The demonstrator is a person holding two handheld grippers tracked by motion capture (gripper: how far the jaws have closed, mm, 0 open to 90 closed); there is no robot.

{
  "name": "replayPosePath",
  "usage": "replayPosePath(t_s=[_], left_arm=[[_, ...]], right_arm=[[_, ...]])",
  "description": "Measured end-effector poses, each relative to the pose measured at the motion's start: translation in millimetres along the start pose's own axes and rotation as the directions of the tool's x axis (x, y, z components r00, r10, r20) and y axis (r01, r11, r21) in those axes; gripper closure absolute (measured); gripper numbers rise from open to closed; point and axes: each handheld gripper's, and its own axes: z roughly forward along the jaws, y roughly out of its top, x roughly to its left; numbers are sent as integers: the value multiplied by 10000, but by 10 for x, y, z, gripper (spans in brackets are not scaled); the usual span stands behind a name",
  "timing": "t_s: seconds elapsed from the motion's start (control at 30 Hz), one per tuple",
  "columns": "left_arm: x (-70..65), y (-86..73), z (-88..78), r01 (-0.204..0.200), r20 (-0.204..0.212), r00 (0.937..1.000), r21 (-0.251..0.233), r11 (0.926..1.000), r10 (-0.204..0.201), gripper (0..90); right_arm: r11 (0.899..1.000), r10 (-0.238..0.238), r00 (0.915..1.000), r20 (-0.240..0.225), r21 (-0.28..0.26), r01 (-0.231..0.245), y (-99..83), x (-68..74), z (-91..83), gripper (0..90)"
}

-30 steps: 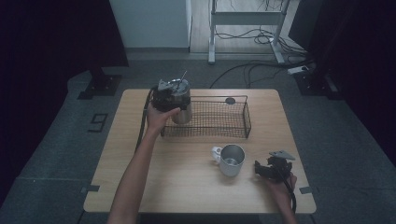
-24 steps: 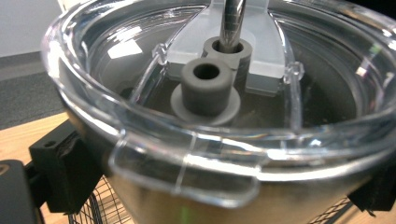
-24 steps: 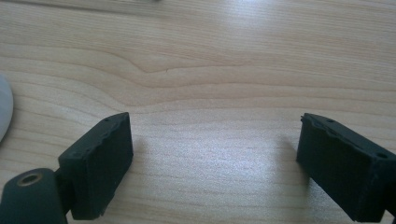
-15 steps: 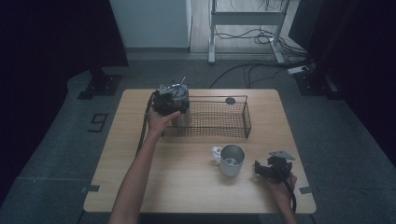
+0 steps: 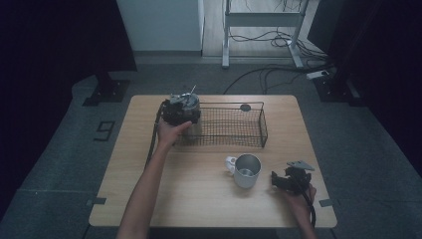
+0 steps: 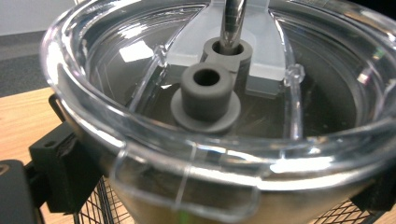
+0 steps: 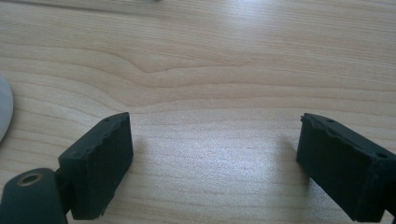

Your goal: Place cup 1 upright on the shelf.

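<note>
A steel tumbler [image 5: 194,127] with a clear lid [image 6: 140,154] and a metal straw [image 6: 232,18] is held at the left end of a black wire basket [image 5: 262,125]. My left gripper [image 5: 181,113] is shut on the tumbler just under the lid, one black jaw on each side in the left gripper view [image 6: 219,191]. Basket mesh [image 6: 100,207] shows below the tumbler on both sides. My right gripper [image 5: 291,179] rests low over the table's right front, open, with bare wood between its jaws [image 7: 215,158].
A steel mug [image 5: 246,170] with a white handle stands on the wooden table [image 5: 199,199], just left of the right gripper; its rim edge [image 7: 3,112] shows in the right gripper view. A small dark disc [image 5: 245,107] lies behind the basket.
The left gripper and the tumbler have sunk slightly at the basket's left end. The right gripper and the mug have not moved.
</note>
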Motion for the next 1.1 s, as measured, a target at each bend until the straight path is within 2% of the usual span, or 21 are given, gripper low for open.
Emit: replayPosePath(t_s=[0.2, 0.37, 0.73, 1.1], left_arm=[[-2, -44, 50, -10, -97, 10000, 149, 9999, 11, 41], [-10, -90, 94, -204, -261, 9994, 320, 9993, 212, 40], [0, -137, 118, -48, -247, 9997, 285, 9996, 55, 40], [-87, -174, 121, -427, -366, 9984, 314, 9986, 438, 35]], right_arm=[[10000, -3, 10000, 0, -2, 3, 0, 0, 0, 106], [10000, -2, 10000, 0, 1, 2, 0, 0, 0, 106], [10000, -5, 10000, 0, -3, 5, 0, 0, 0, 106], [10000, -1, 10000, 1, -2, 1, 0, 0, 0, 106]])
